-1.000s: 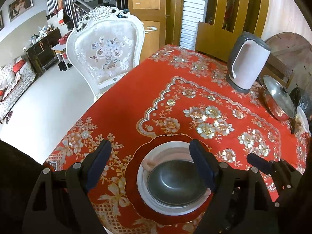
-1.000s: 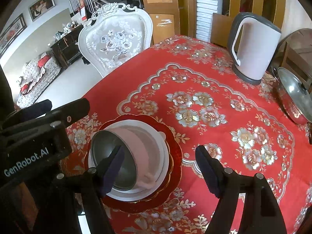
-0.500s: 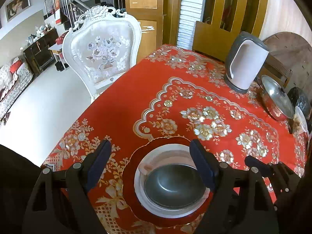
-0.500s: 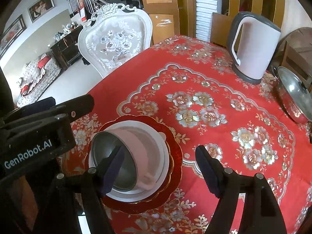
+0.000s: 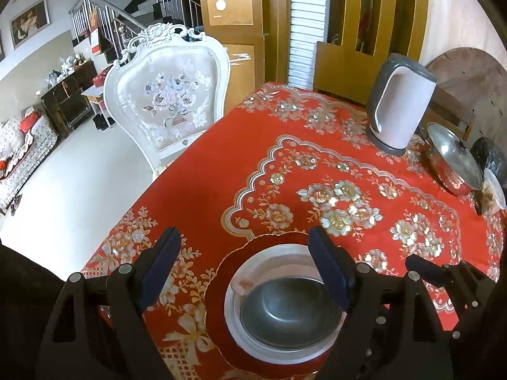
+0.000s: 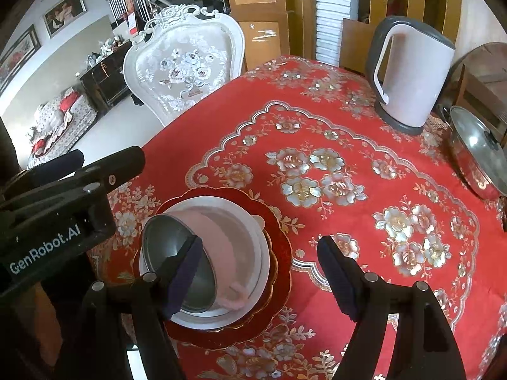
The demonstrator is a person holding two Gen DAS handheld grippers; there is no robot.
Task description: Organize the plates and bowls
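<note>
A stack stands near the table's front edge. A red plate (image 5: 218,285) (image 6: 280,253) carries a white plate (image 5: 230,304) (image 6: 264,253). On the white plate rests a pink bowl (image 6: 228,237) with a steel inside (image 5: 285,304) (image 6: 171,243), tilted to one side. My left gripper (image 5: 244,243) hovers open over the stack, its fingers straddling it without touching. My right gripper (image 6: 258,248) is open too, with its left finger (image 6: 187,272) in front of the bowl's mouth. Neither holds anything.
A white and grey kettle (image 5: 399,104) (image 6: 412,72) stands at the back right. Beside it is a steel pot with a glass lid (image 5: 453,164) (image 6: 478,152). A white carved chair (image 5: 168,98) is at the table's left edge. The red floral cloth (image 5: 317,158) lies bare between stack and kettle.
The left gripper has drawn back and risen a little, so the stack sits lower in its view. The right gripper and the stack have hardly moved.
</note>
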